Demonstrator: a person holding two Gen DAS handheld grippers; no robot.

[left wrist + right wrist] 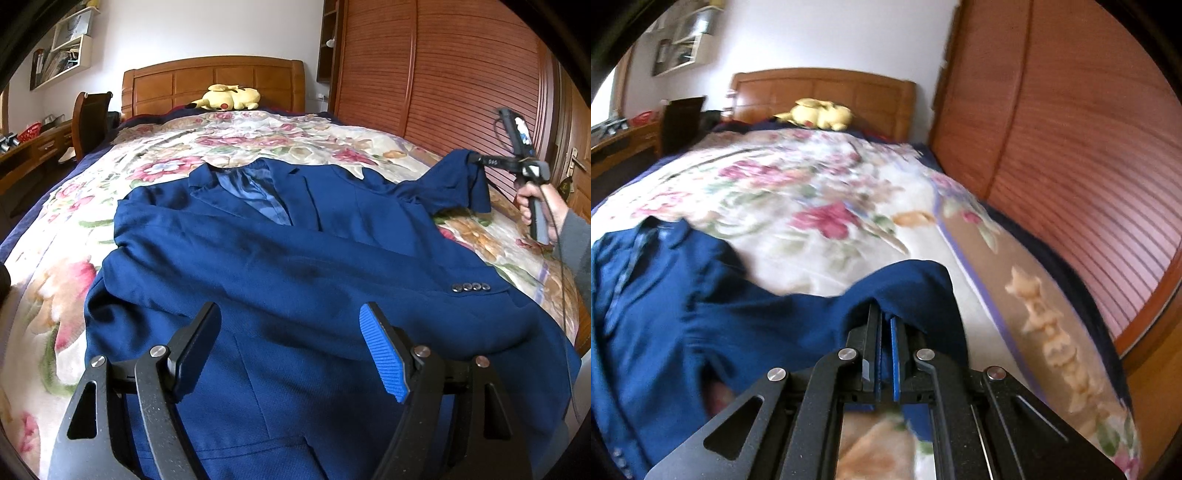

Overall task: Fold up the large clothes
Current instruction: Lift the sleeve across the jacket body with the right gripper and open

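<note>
This is a bedroom in a home. A bed [110, 206] with a flowered cover fills the floor, its wooden headboard [214, 83] against the white wall, a yellow plush toy [227, 98] lying below it. A slatted wooden wardrobe [443, 74] stands alongside, a desk [33, 147] and wall shelf [62, 55] opposite.

Right tool [476, 159] pinches blue jacket [295, 258] shoulder above floral bedspread [74, 221]

Cloth, wood and plastic

Matt woven blue cloth is seen on the jacket [295, 258]; glossy slatted wood on the wardrobe [443, 74].
</note>
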